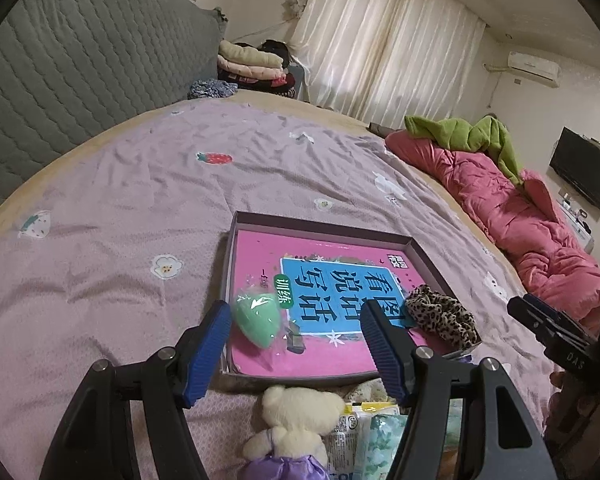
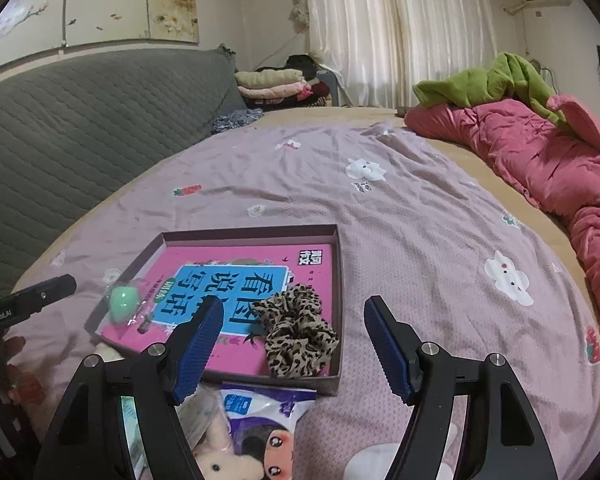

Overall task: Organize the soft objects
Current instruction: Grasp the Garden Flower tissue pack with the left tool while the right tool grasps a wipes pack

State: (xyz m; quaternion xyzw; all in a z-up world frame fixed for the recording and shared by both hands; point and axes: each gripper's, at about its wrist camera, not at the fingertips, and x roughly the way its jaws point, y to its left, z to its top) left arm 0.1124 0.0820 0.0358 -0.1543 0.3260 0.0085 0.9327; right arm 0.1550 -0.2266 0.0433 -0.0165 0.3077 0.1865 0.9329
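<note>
At the near edge of the bed, both grippers hang over the pink sheet w/ jaws spread wide, nothing between them: left gripper, right gripper. Just below them, near the bed's edge, lie a cream teddy in a purple dress, tissue packs beside it & a purple packet touching the box's near wall. Next out, a shallow box holds a pink book; a green sponge egg in clear wrap sits at its near-left corner, a leopard scrunchie at its near-right corner. Far right edge: pink quilt w/ green cloth on top. Far left, folded clothes past the bed.
</note>
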